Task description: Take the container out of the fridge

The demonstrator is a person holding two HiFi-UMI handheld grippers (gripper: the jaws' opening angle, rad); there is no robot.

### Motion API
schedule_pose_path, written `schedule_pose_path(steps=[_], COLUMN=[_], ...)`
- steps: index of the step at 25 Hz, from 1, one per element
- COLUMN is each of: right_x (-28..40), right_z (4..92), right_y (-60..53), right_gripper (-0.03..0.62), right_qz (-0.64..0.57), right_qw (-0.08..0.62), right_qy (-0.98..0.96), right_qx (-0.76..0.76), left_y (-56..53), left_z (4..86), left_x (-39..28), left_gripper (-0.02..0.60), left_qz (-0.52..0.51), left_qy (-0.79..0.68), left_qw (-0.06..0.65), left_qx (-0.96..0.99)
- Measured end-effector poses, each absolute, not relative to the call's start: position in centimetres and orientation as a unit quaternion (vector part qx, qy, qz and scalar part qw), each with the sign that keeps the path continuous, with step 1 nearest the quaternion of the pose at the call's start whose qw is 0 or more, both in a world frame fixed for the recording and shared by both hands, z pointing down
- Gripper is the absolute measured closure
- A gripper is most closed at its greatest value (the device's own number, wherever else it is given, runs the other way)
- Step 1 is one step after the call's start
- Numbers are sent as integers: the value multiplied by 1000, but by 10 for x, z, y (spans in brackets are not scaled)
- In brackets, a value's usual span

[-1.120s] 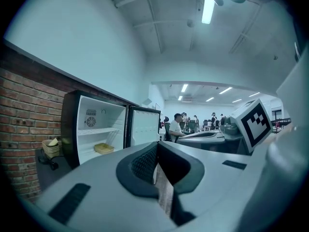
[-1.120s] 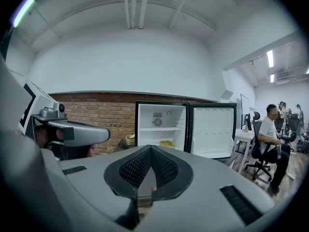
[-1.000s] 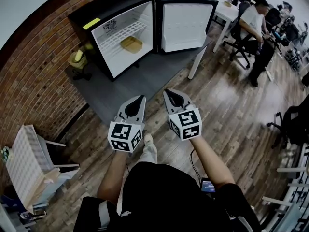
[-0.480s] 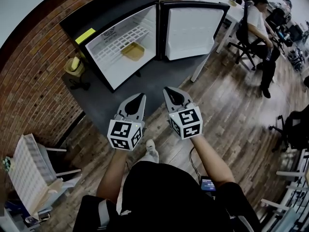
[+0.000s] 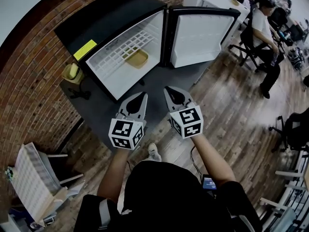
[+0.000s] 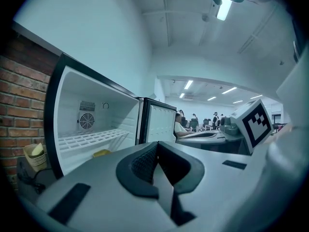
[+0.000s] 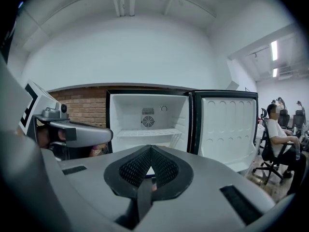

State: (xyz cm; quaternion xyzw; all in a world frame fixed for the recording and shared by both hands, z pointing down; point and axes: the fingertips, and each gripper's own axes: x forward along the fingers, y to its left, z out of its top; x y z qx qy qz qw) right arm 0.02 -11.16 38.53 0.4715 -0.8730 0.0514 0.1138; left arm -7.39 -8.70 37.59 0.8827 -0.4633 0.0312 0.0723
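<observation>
A yellow container [image 5: 137,58] lay on the open fridge's [image 5: 111,21] white bottom, under its wire shelf [image 5: 112,56]; the fridge stood on a dark mat [image 5: 149,83] over plank floor [image 5: 231,110].

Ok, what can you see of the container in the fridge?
The container is a shallow yellow tray with rounded corners, plastic by its look, open-topped and seemingly empty. It lies flat on the white floor of the open fridge, below the wire shelf. Nothing else touches it.

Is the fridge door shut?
No, the fridge door stands swung wide open, showing the yellow container inside.
</observation>
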Motion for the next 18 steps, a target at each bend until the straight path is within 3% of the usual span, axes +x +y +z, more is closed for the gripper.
schedule_pose_path(steps=[18], right_x=[-18], right_z=[401], right_y=[-175], right_gripper=[554], right_qz=[55], right_qw=[127], right_qy=[-858], right_qx=[495], left_y=[-152], left_z=[397], left_x=[-99], left_gripper=[568], left_qz=[38], left_qy=[-441], left_qw=[89], left_qx=[892])
